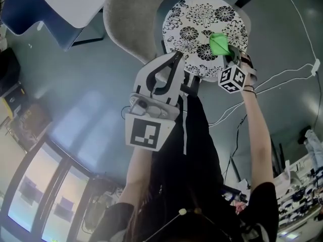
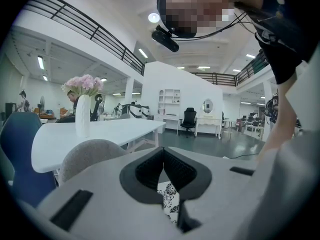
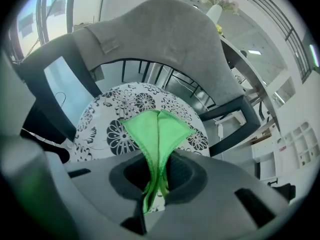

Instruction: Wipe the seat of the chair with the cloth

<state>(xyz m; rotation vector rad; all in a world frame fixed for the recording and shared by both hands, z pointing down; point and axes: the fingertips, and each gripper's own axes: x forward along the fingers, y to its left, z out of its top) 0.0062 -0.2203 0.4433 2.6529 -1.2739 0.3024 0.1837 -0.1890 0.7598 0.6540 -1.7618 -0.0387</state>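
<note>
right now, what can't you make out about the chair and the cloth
- Near edge of the seat: head view, covered by the left tool and the right tool.
- Gripped end of the cloth: right gripper view, buried between the right tool's shut jaws. Whether it presses on the seat is unclear.
- Most of the seat: left gripper view, only a sliver shows below the left tool's shut jaws.
</note>
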